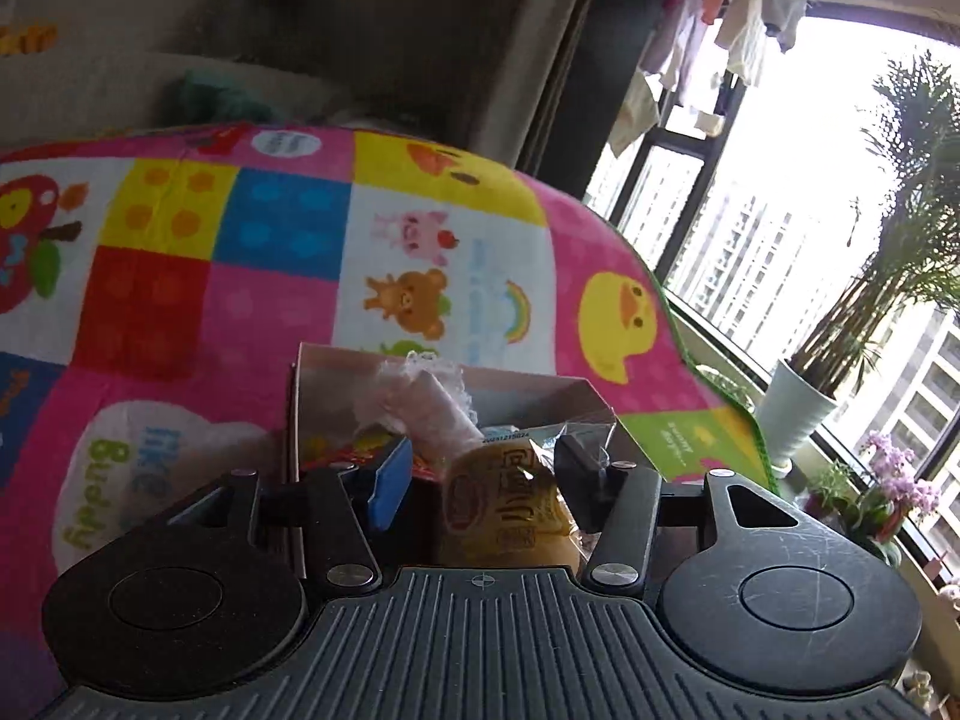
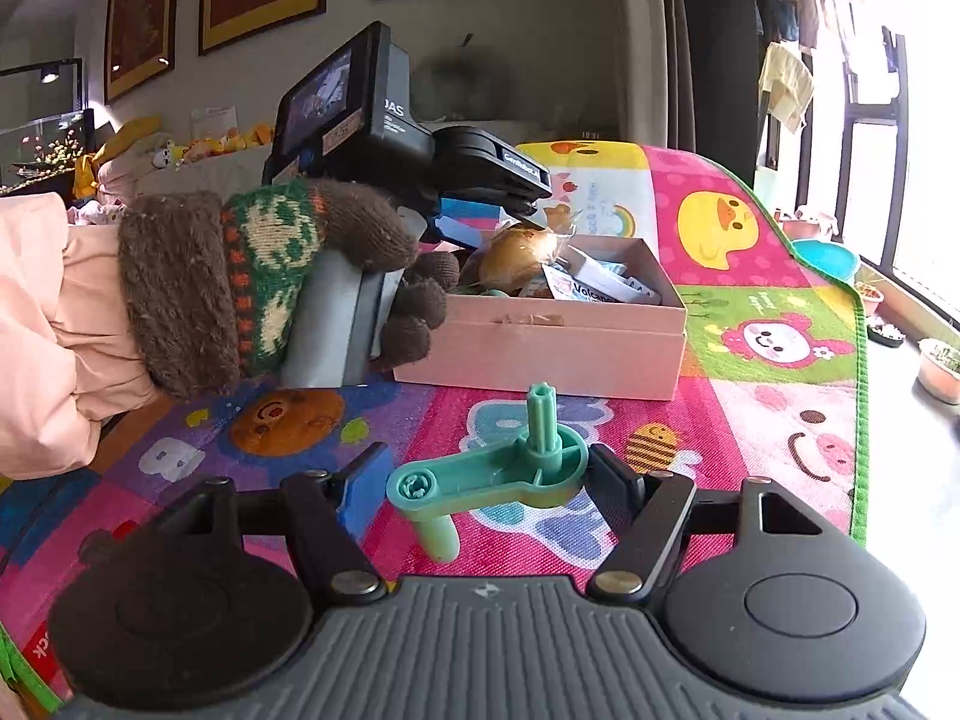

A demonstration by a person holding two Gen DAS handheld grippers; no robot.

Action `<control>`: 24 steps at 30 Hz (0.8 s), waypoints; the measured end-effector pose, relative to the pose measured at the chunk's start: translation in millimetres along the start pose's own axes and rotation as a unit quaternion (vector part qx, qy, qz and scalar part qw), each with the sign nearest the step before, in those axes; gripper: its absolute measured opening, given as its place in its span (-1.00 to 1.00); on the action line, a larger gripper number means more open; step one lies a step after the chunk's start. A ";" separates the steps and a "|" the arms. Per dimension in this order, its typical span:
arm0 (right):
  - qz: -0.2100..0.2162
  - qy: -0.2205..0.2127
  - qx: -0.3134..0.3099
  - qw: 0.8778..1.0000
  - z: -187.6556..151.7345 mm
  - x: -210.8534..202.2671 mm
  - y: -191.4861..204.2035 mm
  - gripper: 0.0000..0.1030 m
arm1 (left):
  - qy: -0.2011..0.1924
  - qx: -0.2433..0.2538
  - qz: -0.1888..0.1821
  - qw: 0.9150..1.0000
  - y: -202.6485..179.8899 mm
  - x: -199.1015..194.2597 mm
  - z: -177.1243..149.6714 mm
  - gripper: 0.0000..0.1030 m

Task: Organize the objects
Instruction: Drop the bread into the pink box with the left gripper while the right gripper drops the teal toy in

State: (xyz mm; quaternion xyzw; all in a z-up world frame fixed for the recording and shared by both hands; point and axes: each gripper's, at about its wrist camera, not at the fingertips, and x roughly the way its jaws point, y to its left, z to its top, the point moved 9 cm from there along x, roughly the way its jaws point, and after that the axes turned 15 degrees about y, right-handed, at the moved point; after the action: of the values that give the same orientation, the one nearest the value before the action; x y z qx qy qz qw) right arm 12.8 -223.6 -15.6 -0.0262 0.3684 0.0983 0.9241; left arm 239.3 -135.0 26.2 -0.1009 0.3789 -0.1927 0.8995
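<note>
The left tool (image 1: 483, 468) is over the open pink cardboard box (image 2: 540, 336), clamped on a yellow wrapped snack packet (image 1: 510, 504) whose clear crinkled end sticks out past the black finger. From the right-hand camera, the packet hangs above the box's near-left corner, over the sachets and wrappers already inside. My reading is that this is the drop-off step: the packet needs to go a little lower into the box, then the fingers need to part so it falls among the rest.

The gloved left hand (image 2: 336, 264), in a brown and green knitted mitten with a pale pink sleeve behind it, grips the handle from the side and tilts the tool gently downward toward the box.

The right tool (image 2: 480, 492) sits low over the colourful cartoon play mat (image 2: 780, 276), with a teal plastic crank handle (image 2: 510, 474) between its fingers. The black finger seems to touch the crank's round hub; whether the blue one presses on it, I cannot tell. It looks next for the box.
</note>
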 end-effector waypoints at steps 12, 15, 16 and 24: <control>0.036 0.022 0.058 0.997 87.0 7.6 -47.7 0.37 | -0.023 -0.040 -0.053 0.998 72.2 -101.8 -61.9 0.08; 0.036 0.005 0.079 0.996 151.5 13.2 -64.7 0.37 | 0.006 -0.033 -0.069 0.997 73.8 -104.7 -84.2 0.08; 0.042 0.002 0.093 0.995 172.7 18.8 -70.0 0.37 | 0.013 -0.027 -0.075 0.997 72.0 -105.7 -87.2 0.08; 0.010 0.028 0.166 0.986 252.4 94.6 -110.0 0.72 | 0.040 -0.027 -0.071 0.996 79.5 -106.9 -87.5 0.08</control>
State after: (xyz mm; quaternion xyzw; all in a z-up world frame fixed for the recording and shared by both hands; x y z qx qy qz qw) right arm 272.6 -285.5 100.4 0.1286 0.4057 0.0439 0.9038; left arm 129.4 -20.9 8.3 -0.1435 0.4114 -0.2498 0.8647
